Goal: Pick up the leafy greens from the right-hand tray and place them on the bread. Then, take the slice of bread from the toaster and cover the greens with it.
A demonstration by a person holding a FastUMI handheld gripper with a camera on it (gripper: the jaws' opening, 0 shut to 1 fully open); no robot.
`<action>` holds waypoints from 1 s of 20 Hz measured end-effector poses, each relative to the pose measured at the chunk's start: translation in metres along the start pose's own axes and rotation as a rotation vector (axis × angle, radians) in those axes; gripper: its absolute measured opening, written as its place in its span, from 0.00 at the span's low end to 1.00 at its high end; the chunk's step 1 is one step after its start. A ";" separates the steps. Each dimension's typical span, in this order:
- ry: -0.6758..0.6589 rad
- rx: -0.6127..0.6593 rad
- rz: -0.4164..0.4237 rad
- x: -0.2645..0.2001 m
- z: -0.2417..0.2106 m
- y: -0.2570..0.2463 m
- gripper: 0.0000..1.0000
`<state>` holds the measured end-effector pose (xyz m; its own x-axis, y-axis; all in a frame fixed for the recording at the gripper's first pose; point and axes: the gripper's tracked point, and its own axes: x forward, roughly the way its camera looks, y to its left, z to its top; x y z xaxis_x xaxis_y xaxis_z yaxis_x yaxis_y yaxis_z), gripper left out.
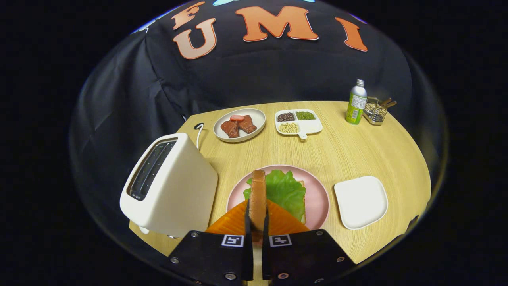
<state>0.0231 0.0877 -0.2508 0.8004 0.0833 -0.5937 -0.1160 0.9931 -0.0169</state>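
My gripper (257,216) is shut on a slice of bread (258,194), held upright and edge-on between both fingers. Just beyond the fingers lies a pink plate (317,190) with leafy greens (285,190) spread on a lower bread slice whose edge (303,216) peeks out at the right of the leaf. The held slice hangs over the near left part of the greens. A white toaster (170,186) stands left of the plate, its slots dark. To the right of the plate sits a white square tray (361,201) with nothing on it.
Farther back are a round plate with meat pieces (239,124), a divided dish of beans (298,122), a green bottle (356,102) and a small wire basket (376,111). A cord (198,129) runs behind the toaster. The table edge curves close on the right.
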 end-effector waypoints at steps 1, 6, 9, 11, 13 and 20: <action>0.001 0.005 -0.009 0.000 0.000 -0.003 0.10; 0.019 -0.003 -0.072 0.001 -0.006 -0.018 0.24; 0.044 0.006 -0.115 0.002 -0.010 -0.031 0.37; 0.051 0.013 -0.131 0.005 -0.011 -0.038 0.49; 0.052 0.010 -0.150 0.006 -0.011 -0.046 0.55; 0.056 0.008 -0.192 0.007 -0.010 -0.060 0.78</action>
<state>0.0298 0.0281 -0.2622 0.7736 -0.1116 -0.6238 0.0402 0.9910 -0.1275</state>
